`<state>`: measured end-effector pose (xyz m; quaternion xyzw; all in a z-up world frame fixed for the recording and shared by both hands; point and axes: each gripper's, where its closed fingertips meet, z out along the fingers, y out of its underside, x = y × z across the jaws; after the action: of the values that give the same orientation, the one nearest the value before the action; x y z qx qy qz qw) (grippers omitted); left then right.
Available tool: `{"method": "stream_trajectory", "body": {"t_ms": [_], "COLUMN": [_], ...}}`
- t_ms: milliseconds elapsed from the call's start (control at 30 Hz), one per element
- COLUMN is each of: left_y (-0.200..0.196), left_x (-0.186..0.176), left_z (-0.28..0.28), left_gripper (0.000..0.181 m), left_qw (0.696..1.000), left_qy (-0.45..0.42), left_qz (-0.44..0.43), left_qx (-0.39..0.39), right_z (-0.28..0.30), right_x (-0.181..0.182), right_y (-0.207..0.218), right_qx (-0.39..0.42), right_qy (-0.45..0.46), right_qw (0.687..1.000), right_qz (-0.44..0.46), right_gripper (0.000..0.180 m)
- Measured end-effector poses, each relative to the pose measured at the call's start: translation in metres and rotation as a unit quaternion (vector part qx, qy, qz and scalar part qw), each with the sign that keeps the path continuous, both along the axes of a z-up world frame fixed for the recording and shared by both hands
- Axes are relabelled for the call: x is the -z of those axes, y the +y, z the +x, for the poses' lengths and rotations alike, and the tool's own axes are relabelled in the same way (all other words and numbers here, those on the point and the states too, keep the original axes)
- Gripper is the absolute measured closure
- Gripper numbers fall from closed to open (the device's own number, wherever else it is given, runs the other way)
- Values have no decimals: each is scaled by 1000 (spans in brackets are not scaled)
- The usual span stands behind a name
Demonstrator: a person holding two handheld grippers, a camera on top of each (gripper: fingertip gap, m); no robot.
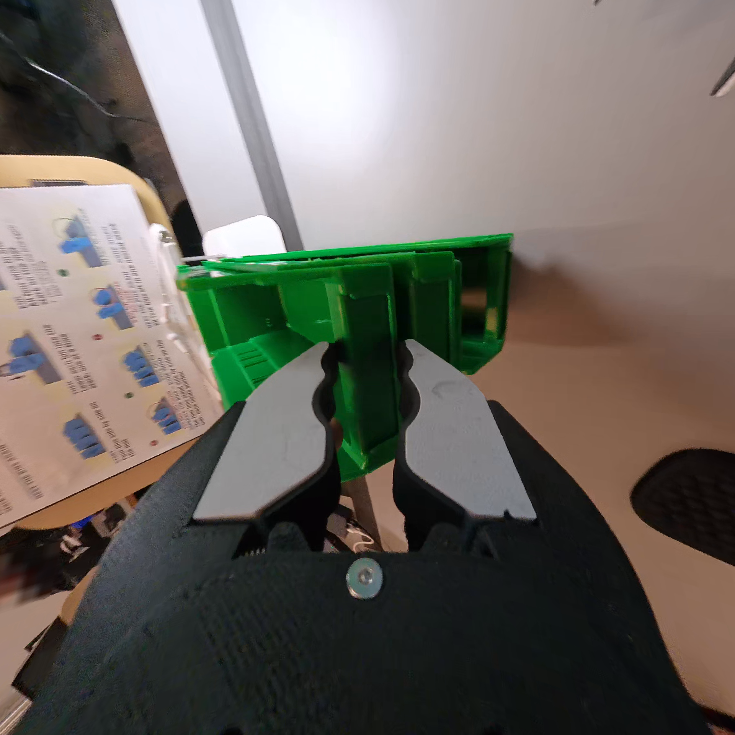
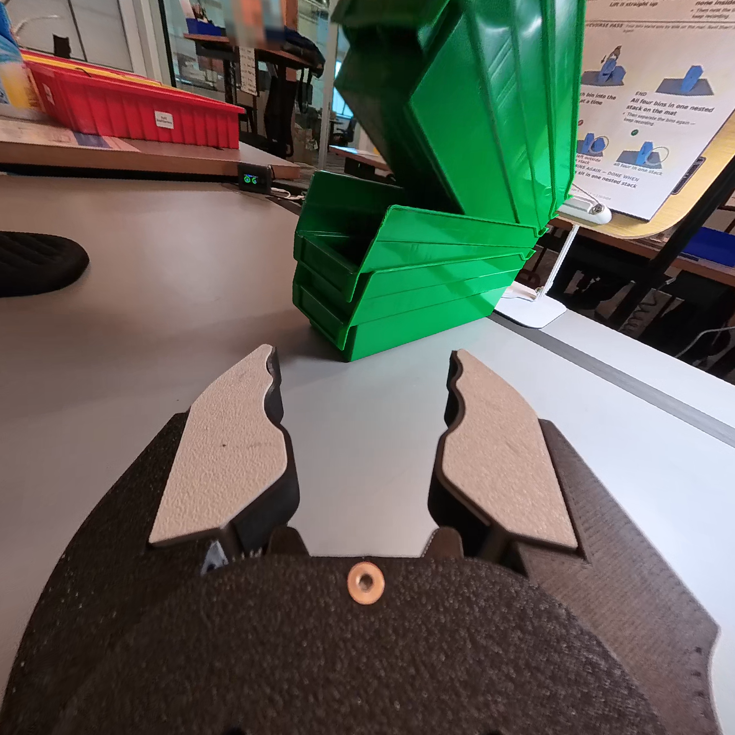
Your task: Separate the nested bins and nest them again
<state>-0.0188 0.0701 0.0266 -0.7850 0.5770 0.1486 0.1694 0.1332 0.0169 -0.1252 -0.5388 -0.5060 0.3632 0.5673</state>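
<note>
A stack of nested green bins [image 2: 401, 286] stands on the grey table [image 2: 159, 278] ahead of my right gripper. Above it a further green bin [image 2: 477, 103] hangs tilted steeply, its lower end touching the stack's top rim. My left gripper [image 1: 368, 350] is shut on a vertical rib on the back of that lifted bin [image 1: 358, 310]; I see it from behind. My right gripper [image 2: 364, 362] is open and empty, low over the table a short way in front of the stack.
A printed instruction sheet on a wooden board [image 2: 652, 103] stands behind the bins on a white stand [image 2: 529, 306]; it also shows in the left wrist view [image 1: 79, 338]. A red tray [image 2: 131, 107] sits on the far table. A black mat [image 2: 35, 262] lies to the left. Left tips to right tips: about 25 cm.
</note>
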Motion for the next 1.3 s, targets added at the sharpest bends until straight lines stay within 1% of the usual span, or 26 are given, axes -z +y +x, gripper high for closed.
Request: {"method": "stream_trajectory", "body": {"t_ms": [67, 133, 233, 267, 433, 467, 500, 567, 633, 733, 767, 867, 967, 1100, 1233, 1267, 1300], "left_y": [2, 1, 7, 6, 8, 7, 8, 7, 7, 3, 1, 1, 2, 0, -1, -3, -3], "left_x": [-5, -1, -2, 0, 21, 28, 36, 54, 70, 98, 103, 105, 106, 106, 108, 114, 120], "left_z": [-2, -2, -1, 0, 13, 14, 14, 14, 14, 14, 17, 22, 22, 20, 19, 18, 15], "left_gripper": [152, 152, 152, 152, 152, 148, 141, 132, 128, 132, 140, 149, 150, 150, 151, 150, 143], "left_qw": [1000, 999, 993, 993, 985, 983, 983, 984, 985, 991, 991, 992, 994, 993, 995, 995, 995], "left_qy": [4, 18, 37, 33, 13, 17, 23, 23, 26, 32, 31, 35, 36, 49, 21, 11, 10], "left_qz": [23, 43, 105, 110, 165, 171, 173, 167, 160, 126, 120, 115, 99, 104, 91, 77, 72], "left_qx": [4, 17, 35, 31, 55, 59, 61, 55, 52, 42, 46, 42, 19, -6, -44, -57, -71], "right_z": [0, -1, -2, -3, -3, -3, -4, -4, -4, -4, -4, -4, -3, -3, -3, -4, -4], "right_x": [1, 2, 3, 4, 6, 6, 7, 7, 7, 6, 6, 6, 5, 3, 2, 2, 2], "right_y": [0, 0, -2, -2, -3, -3, -2, -2, -2, -2, -2, -3, -4, -5, -6, -6, -6], "right_qx": [0, -1, -4, -5, -5, -5, -5, -5, -4, -4, -5, -6, -8, -8, -8, -8, -5], "right_qy": [-1, -3, -7, -8, -12, -13, -14, -15, -15, -13, -12, -11, -10, -7, -6, -6, -5], "right_qw": [1000, 1000, 1000, 1000, 1000, 1000, 1000, 1000, 1000, 1000, 1000, 1000, 1000, 1000, 1000, 1000, 1000], "right_qz": [-1, -1, -2, -2, -1, -2, -3, -2, -2, -3, -3, -3, -2, -1, 2, 3, 5], "right_gripper": [100, 100, 100, 100, 100, 101, 101, 101, 101, 101, 101, 101, 102, 102, 102, 102, 103]}}
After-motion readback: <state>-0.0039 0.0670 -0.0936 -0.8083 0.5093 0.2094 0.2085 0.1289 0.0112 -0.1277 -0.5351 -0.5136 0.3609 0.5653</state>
